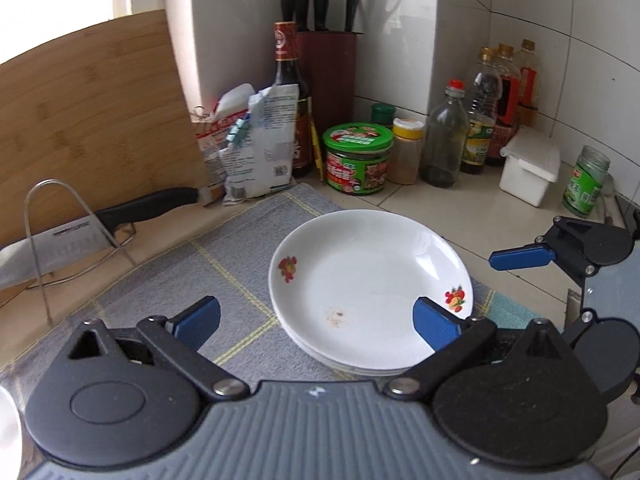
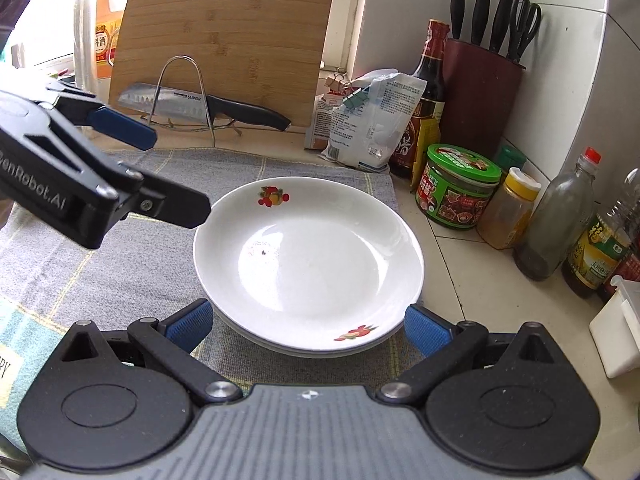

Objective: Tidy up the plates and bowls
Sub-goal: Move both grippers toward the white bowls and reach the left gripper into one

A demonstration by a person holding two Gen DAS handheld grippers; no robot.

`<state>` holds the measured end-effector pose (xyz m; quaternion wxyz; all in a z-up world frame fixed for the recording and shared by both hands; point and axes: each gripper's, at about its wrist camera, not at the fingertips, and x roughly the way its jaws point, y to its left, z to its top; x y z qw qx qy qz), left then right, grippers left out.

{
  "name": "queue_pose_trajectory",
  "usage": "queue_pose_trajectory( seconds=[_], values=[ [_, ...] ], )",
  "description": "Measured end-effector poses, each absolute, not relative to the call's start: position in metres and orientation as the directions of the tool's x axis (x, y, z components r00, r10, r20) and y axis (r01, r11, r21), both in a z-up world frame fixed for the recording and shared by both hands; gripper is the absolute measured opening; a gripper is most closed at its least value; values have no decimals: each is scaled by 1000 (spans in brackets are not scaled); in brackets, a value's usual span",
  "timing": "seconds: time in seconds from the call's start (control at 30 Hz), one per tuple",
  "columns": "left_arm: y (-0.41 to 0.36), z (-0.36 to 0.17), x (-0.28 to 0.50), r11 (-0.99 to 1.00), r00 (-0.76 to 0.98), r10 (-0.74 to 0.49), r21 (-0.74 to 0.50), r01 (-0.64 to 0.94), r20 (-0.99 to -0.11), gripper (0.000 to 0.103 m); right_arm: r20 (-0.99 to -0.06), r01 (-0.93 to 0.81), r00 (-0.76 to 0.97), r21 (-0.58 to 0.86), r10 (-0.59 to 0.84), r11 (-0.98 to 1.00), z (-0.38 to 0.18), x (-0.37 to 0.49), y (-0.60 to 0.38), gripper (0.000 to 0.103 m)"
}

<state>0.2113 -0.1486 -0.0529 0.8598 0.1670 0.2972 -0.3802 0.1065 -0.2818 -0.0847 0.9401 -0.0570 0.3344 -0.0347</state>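
Plainly the cloth (image 2: 132, 264) is laid to cushion the crockery: the plates (image 2: 308, 256) sit stacked on it, white with fruit prints, likely gathered for tidy storage. Both grippers flank the stack empty, the left gripper (image 1: 316, 320) spread wide, the right gripper (image 2: 308, 326) spread wide too, nothing held. A small stain (image 1: 336, 316) marks the top plate.

i'm working in a home kitchen: a white tiled wall (image 1: 460, 60) corner, a knife block (image 2: 480, 92) with scissors, a bamboo cutting board (image 2: 224, 44) behind a santoku knife (image 2: 192, 106) on a wire rack, soy sauce bottle (image 1: 290, 100), oil bottles (image 1: 484, 112), spice jars (image 1: 406, 150) on the tiled counter (image 1: 460, 208).
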Motion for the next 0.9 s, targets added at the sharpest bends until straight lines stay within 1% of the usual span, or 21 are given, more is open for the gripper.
queue_pose_trajectory(
  seconds=[0.1, 0.3, 0.47, 0.63, 0.9],
  values=[
    [-130, -51, 194, 728, 624, -489, 109, 677, -609, 102, -618, -6, 783, -126, -73, 992, -85, 109, -278, 103],
    [-74, -47, 178, 788, 678, -421, 126, 603, -603, 102, -618, -116, 786, -148, -1, 982, -82, 125, -242, 103],
    [-13, -45, 164, 841, 716, -391, 92, 534, -578, 102, -622, -204, 780, -156, 65, 966, -82, 137, -188, 103],
    [51, -45, 154, 869, 728, -336, 101, 484, -598, 102, -643, -246, 761, -159, 89, 956, -85, 149, -123, 103],
    [152, -51, 147, 886, 727, -300, 102, 453, -617, 102, -666, -276, 737, -143, 114, 950, -90, 162, -36, 103]
  ],
)
